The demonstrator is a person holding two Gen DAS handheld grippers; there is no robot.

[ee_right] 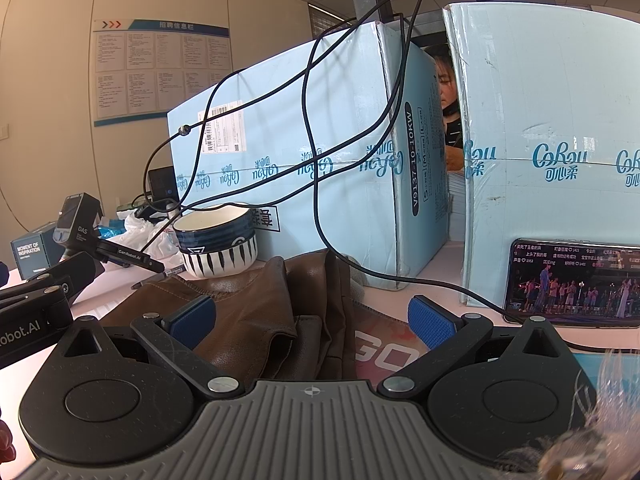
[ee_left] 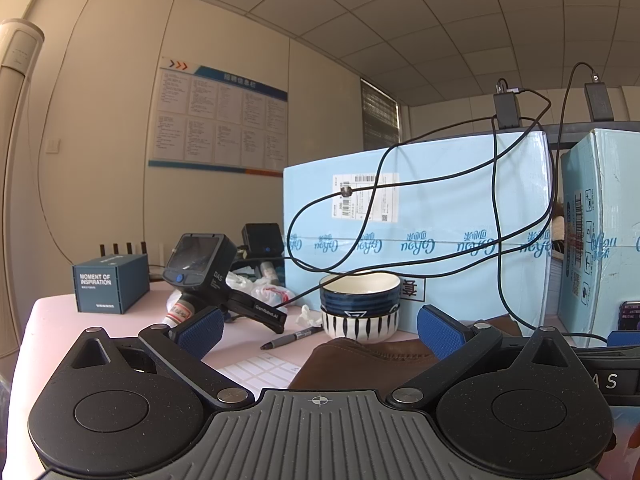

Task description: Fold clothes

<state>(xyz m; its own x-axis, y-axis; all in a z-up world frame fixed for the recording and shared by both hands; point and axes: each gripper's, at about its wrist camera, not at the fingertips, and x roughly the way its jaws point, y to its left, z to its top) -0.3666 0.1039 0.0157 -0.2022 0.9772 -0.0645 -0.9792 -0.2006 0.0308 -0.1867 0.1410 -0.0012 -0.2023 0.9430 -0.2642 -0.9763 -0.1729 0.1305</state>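
On the pale pink table (ee_left: 60, 312), the left gripper (ee_left: 320, 330) is spread wide and holds nothing. Two stacked striped ceramic bowls (ee_right: 218, 240) stand behind the crumpled brown leather garment (ee_right: 256, 304). The right gripper (ee_right: 312, 318), equally spread and empty, hovers over that garment.

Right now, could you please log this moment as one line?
left gripper: open | right gripper: open | brown garment: crumpled on table, ungrasped | stacked bowls: behind it
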